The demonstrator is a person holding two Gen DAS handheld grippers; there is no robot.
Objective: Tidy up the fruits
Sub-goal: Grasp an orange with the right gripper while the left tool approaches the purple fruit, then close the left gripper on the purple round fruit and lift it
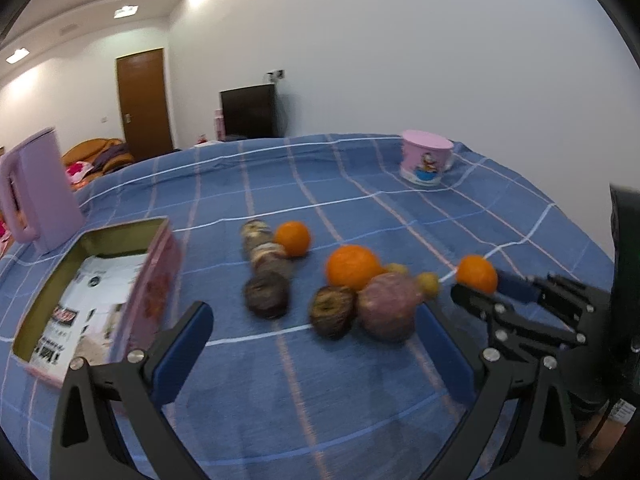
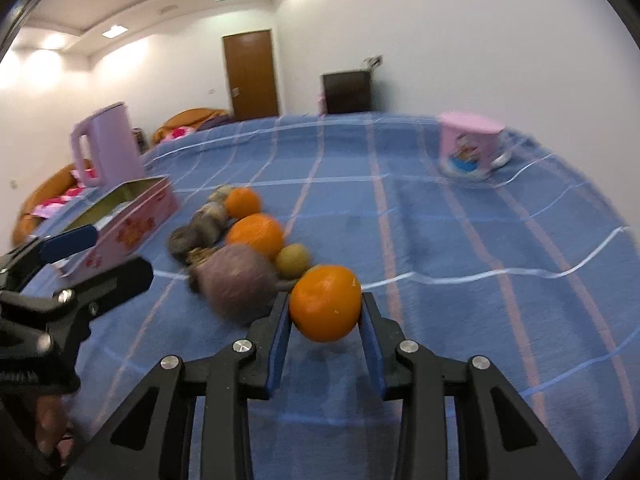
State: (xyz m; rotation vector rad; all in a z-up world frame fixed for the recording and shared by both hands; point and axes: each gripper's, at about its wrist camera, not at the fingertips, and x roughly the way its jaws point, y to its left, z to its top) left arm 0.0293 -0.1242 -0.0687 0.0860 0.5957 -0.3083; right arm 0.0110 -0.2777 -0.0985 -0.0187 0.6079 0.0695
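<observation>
Nearest the lens, the left gripper (image 1: 316, 340) is seen spread wide with nothing between its blue pads; it hangs over the worktop (image 1: 360, 200), just short of the fruit cluster (image 1: 352, 292). To its left an open tin (image 1: 100, 288) is set, its long axis running away from the camera. At the cluster's right end, one orange (image 2: 325, 302) is clamped between the pads of the right gripper (image 2: 325, 320). By judgement, the tin lies leftward, across the cluster from the right gripper, so the left gripper is nearer to it.
</observation>
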